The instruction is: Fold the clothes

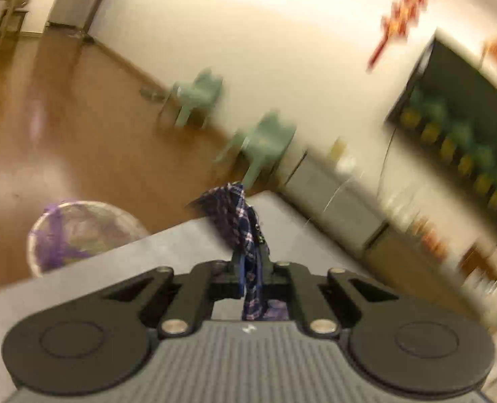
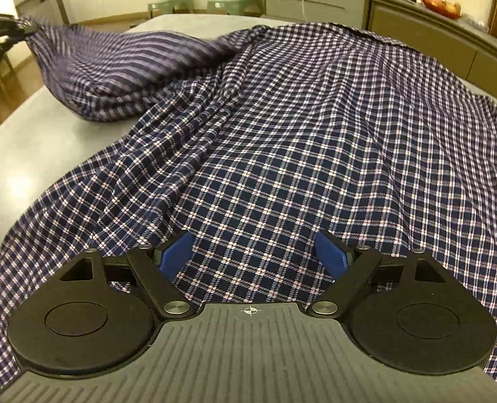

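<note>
Your left claw [image 1: 250, 262] is clamped on a bunched corner of the navy, white and red checked cotton shirt [image 2: 282, 127], holding it up off the grey table [image 2: 46, 141]. The rest of the shirt lies spread over the table, one part pulled taut toward the left claw [image 2: 19, 30]. Your right claw [image 2: 253, 252] stands wide just above the cloth, gripping nothing.

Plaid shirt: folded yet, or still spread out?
Spread. The plaid shirt covers the table; left gripper lifts one bunched end.
</note>
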The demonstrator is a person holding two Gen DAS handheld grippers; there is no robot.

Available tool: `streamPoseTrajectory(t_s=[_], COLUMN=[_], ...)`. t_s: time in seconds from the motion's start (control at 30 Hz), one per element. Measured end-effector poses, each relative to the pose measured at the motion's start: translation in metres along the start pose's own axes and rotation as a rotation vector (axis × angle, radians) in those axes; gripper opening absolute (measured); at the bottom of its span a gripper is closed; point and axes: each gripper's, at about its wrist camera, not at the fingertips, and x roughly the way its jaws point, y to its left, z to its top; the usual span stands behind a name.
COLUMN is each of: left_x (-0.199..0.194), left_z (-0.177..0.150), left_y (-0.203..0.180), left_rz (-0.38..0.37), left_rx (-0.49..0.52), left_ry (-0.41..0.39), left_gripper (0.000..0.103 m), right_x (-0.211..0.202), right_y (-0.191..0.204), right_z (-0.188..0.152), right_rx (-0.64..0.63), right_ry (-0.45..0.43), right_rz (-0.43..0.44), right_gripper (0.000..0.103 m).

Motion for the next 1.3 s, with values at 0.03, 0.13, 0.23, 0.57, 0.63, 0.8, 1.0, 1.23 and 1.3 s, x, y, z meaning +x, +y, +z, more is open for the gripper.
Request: streamPoseTrajectory(t_s=[0.03, 0.13, 0.23, 0.57, 0.63, 0.8, 1.0, 1.23, 1.3], left_x=[0.003, -0.003, -0.006, -0.098, -0.097, -0.032, 0.074, 0.143, 0.155], left_z=[-0.002, -0.017, -0.030, -0.053, -0.064, -0.113, -0.148, -0.121, -0.113], left_y=[0.005, 0.001, -0.008, -0.058, -0.097, -0.202, -0.234, -0.245, -0.254], left_rz=[0.047, 0.225, 0.364, 0.212, 0.013, -0.277, -0.150, 0.053, 0.119], left_rx=[0.017, 0.016, 0.009, 0.019, 0.139, 0.406, 0.565, 0.613, 0.624], left_ry=[-0.003, -0.050, -0.082, -0.202, -0.120, 0.163, 0.276, 0.253, 0.247], left_gripper=[0.007, 0.008, 0.009, 0.029, 0.037, 0.041, 0.027, 0.028, 0.031], right_x=[-0.001, -0.003, -0.006, -0.043, -0.039, -0.010, 0.055, 0.048, 0.041], right_y=[0.000, -0.004, -0.014, -0.091, -0.109, -0.171, -0.244, -0.307, -0.315], right_z=[0.000, -0.005, -0.011, 0.011, 0.026, 0.075, 0.099, 0.063, 0.055], right_rx=[-0.003, -0.007, -0.003, 0.109, 0.117, 0.185, 0.218, 0.302, 0.327], right_ry=[0.003, 0.006, 0.010, -0.114, -0.131, -0.177, -0.099, -0.094, -0.098], right_rz=[0.000, -0.005, -0.016, -0.115, -0.145, -0.269, -0.367, -0.369, -0.379], right_gripper=[0.083, 0.083, 0.083, 0.083, 0.082, 0.082, 0.076, 0.082, 0.083])
